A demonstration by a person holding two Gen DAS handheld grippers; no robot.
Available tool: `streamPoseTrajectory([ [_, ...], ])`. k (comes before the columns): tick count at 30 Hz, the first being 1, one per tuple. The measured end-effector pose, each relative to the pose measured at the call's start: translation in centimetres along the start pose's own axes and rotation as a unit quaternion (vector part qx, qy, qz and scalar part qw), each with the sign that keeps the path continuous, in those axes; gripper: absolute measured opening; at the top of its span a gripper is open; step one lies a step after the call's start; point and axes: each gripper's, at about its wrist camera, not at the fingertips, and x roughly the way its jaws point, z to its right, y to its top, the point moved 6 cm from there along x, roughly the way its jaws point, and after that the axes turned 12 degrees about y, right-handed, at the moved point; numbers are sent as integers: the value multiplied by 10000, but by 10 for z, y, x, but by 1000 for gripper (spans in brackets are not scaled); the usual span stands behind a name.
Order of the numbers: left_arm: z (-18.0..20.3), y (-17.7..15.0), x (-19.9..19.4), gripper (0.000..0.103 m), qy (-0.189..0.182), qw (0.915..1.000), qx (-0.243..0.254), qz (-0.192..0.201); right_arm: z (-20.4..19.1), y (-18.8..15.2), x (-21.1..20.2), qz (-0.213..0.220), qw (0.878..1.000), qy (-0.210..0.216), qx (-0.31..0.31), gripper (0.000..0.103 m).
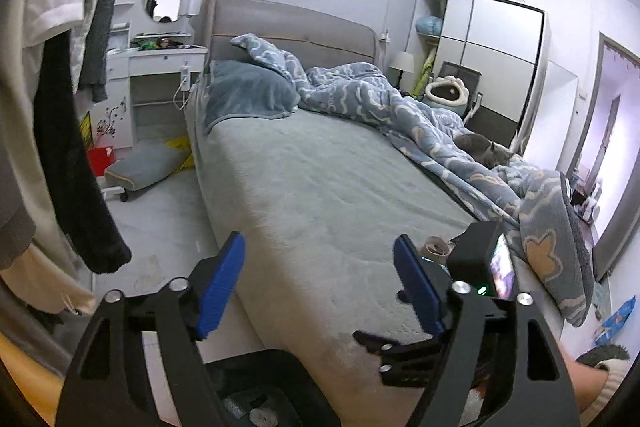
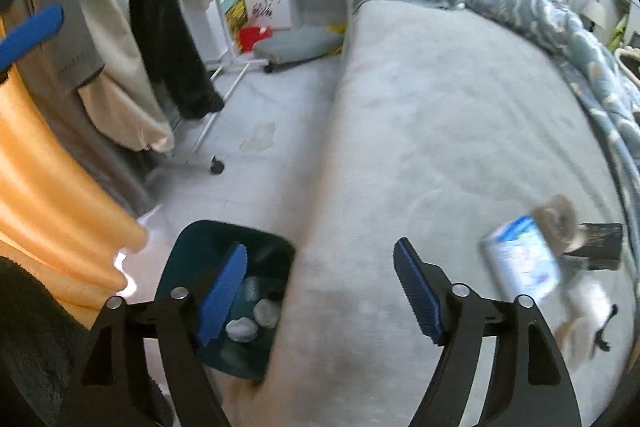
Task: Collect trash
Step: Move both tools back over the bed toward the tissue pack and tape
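Observation:
My left gripper (image 1: pixel 320 285) is open and empty above the near corner of the grey bed (image 1: pixel 320 167). My right gripper (image 2: pixel 320 287) is open and empty too, held over the bed's edge. Below it on the floor stands a dark teal bin (image 2: pixel 182 259) holding several crumpled white tissue balls (image 2: pixel 256 315). The bin's rim (image 1: pixel 276 357) also shows under the left gripper. On the bed at the right lie a blue-and-white packet (image 2: pixel 520 263), a cardboard paper roll (image 2: pixel 556 223) and a black box (image 2: pixel 600 247), all blurred. The roll (image 1: pixel 434 249) shows past the left gripper's right finger.
A grey cat (image 1: pixel 484 151) lies on the rumpled blue blanket (image 1: pixel 400 107) along the bed's far side. Hanging clothes (image 2: pixel 160 27) on a wheeled rack and an orange curtain (image 2: pixel 48 187) fill the left. A grey cushion (image 2: pixel 300 43) and a red box (image 2: pixel 252 37) sit on the floor by the white desk.

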Motion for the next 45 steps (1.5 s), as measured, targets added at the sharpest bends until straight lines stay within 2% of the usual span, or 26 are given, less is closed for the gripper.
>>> streamPoseTrajectory([
  [3,10,1,7,93,-96,10000,13,12,19,2,-19,192,9997,-164,40,83],
  [6,21,1,17,96,-207,9998,53,-59,34,6,-33,368,9987,-334,93,86],
  [9,33,-2,30,97,-282,9994,128,-152,52,8,-47,497,9976,-478,83,90],
  [15,58,-9,55,98,-431,9982,286,-301,94,5,-66,649,9954,-663,239,90],
  [23,90,-26,97,98,-633,9945,544,-640,150,-4,-88,908,9901,-658,847,91],
  [36,151,-49,150,98,-1167,9816,1145,-990,203,-11,-104,1143,9807,-522,1497,91],
  [45,187,-79,181,98,-1514,9641,1672,-1399,237,-25,-105,1327,9642,-111,2292,91],
])
